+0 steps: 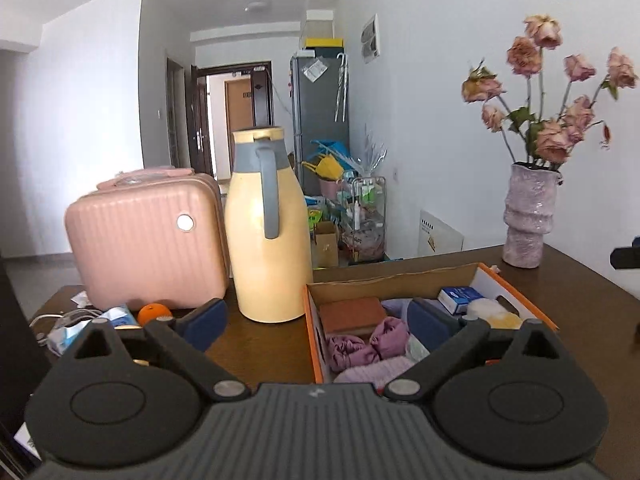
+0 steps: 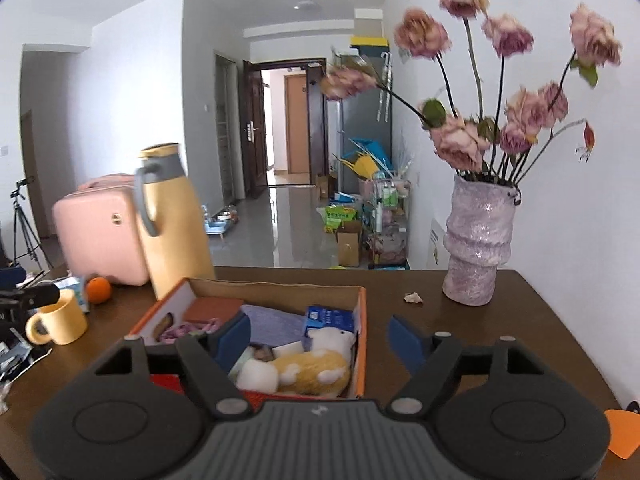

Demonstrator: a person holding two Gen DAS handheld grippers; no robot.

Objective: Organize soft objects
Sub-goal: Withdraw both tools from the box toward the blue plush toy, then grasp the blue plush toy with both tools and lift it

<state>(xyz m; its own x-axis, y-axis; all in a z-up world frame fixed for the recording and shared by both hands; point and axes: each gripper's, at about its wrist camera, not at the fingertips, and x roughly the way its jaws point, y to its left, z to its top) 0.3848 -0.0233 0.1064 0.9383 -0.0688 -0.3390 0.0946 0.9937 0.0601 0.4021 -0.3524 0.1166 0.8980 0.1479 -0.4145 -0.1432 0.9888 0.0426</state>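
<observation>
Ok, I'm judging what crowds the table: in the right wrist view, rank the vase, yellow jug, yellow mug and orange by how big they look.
1. yellow jug and vase: about alike, so I won't rank them.
2. yellow mug, though it sits nearer the camera.
3. orange, clearly the smallest.

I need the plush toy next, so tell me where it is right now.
The plush toy lies in the near right corner of the cardboard box in the right wrist view, just below the blue packet.

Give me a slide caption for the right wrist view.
Open right claw hovering over an orange box holding a plush toy.
</observation>
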